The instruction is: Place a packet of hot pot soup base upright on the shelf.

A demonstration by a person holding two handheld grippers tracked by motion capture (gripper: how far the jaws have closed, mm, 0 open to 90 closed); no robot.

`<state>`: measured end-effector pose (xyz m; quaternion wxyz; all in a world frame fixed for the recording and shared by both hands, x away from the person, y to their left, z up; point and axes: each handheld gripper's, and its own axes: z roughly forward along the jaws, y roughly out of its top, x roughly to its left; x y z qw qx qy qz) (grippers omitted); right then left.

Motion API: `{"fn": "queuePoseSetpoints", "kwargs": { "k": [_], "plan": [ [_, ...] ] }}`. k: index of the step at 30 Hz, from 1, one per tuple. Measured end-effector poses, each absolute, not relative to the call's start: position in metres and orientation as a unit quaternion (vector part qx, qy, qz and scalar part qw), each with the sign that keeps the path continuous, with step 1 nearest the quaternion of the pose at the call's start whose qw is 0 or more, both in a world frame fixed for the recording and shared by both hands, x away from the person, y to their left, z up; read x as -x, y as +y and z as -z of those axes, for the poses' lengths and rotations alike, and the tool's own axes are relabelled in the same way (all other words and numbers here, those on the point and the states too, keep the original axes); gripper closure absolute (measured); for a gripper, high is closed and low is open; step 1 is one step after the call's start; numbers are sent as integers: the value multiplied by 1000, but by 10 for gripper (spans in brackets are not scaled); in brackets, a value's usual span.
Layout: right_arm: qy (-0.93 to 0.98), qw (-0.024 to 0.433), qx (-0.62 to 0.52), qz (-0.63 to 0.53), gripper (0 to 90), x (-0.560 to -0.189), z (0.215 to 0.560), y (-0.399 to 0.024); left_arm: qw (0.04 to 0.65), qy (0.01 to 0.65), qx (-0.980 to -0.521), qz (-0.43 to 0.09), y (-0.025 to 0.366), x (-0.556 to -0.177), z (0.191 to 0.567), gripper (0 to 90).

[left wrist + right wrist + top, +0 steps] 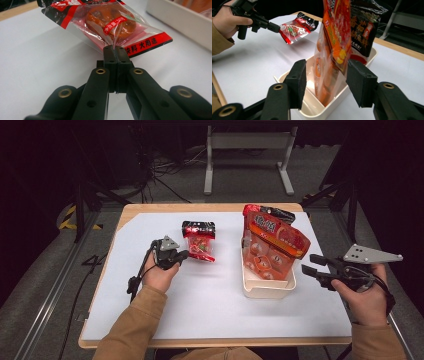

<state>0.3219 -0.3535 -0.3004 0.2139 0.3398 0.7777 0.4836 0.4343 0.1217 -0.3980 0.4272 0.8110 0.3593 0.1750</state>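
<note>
Pinching just the sachet (110, 27) edge, left gripper (115, 48) fully shut, could slip or tear; right gripper (325, 80) half-open, empty, near bin (267, 287)

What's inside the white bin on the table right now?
The white bin holds a tall orange snack bag standing upright, with a dark packet behind it. The bags cover the bin's floor, so anything beneath them can't be seen.

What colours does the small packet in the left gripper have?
Red, black and clear film on the small packet; best in the left gripper view.
</note>
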Motion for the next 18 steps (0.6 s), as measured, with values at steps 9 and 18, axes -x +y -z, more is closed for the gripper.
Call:
{"fn": "queuePoseSetpoints", "kwargs": {
  "k": [9,18],
  "plan": [
    [785,199,-313,-497,519,-317,291,-336,453,329,-809,-179,124,-401,375,898],
    [792,184,-291,-505,468,-323,292,-308,471,301,-808,-186,127,-365,366,897]
  ]
}}
